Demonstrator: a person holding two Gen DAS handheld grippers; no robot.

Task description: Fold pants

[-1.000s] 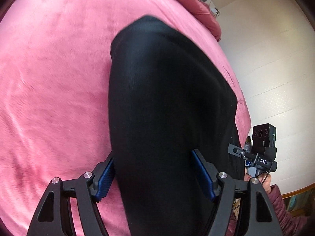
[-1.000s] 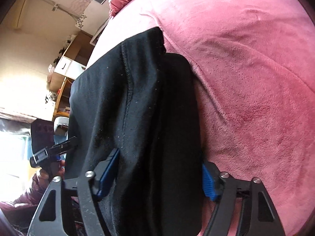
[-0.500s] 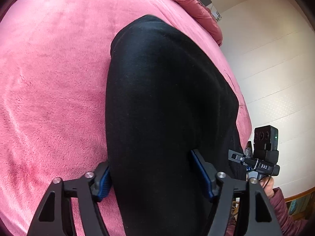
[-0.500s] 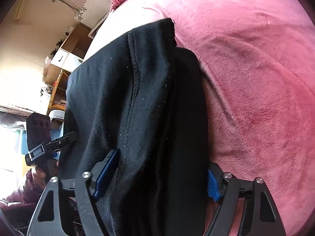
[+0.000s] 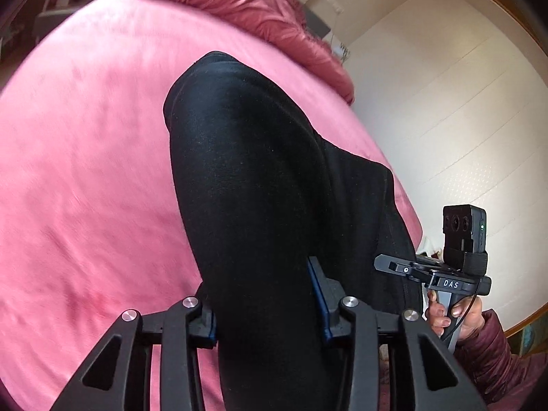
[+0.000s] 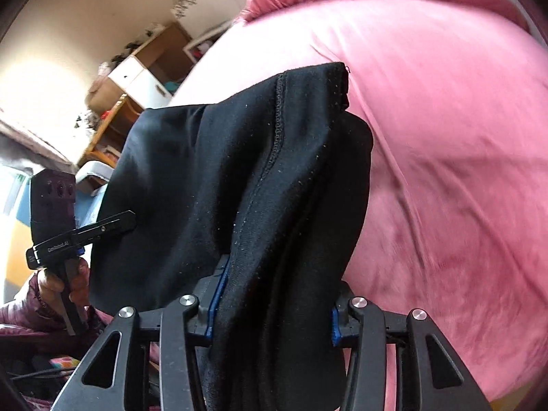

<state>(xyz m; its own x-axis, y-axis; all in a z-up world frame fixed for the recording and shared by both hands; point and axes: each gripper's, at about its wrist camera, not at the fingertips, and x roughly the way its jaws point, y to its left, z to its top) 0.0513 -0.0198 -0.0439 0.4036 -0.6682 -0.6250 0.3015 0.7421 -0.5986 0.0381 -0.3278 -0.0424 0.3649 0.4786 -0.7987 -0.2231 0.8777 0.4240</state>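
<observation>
Two tools clamped on the black pants point(image 5: 260, 185), jaws just closed in on the cloth. Left tool point(image 5: 265, 303) grips a smooth folded leg edge; right tool point(image 6: 274, 304) grips bunched layers. Pants lie on the pink bed blanket point(image 5: 85, 171), near ends raised. Only the right view shows the stitched seam point(image 6: 274, 137) and shelves point(image 6: 147, 68); only the left shows the white wall point(image 5: 445, 102).
</observation>
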